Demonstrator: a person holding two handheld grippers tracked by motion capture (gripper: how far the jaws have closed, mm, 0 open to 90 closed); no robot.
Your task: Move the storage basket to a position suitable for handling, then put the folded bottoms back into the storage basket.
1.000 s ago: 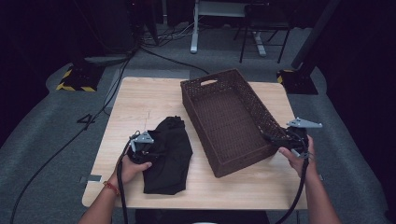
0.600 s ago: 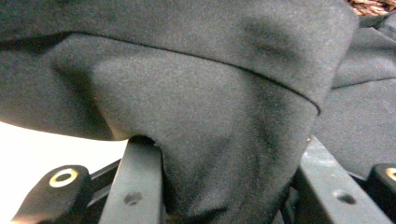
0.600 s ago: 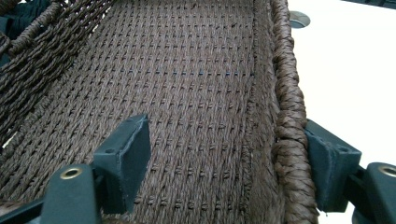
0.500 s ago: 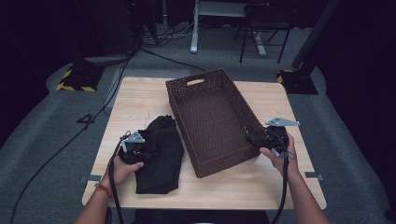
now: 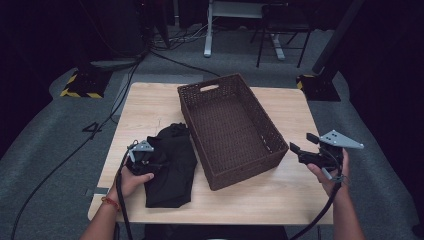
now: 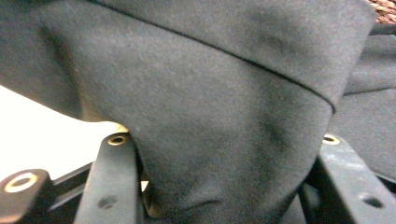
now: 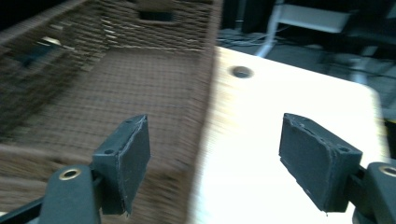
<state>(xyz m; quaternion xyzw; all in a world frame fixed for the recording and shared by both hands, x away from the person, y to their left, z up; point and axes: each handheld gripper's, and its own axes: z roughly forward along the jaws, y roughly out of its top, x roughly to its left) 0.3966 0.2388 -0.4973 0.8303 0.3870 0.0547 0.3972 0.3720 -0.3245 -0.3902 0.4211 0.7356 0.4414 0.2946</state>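
A black cloth lies crumpled on the wooden table, left of a dark wicker basket that is empty. My left gripper rests on the cloth's left side. In the left gripper view the cloth bulges between the jaws of that gripper, which have just been opening and hold it loosely. My right gripper hovers off the basket's near right corner, apart from it. In the right gripper view this gripper stands open and empty, with the basket ahead on the left.
The bare tabletop runs along the basket's right side, with a small hole in it. Cables trail over the grey floor at the left. Yellow-and-black striped bases and desk legs stand beyond the table.
The basket has slid left toward the table's middle, close beside the cloth. My right gripper has left the basket's rim and pulled back to the right and up.
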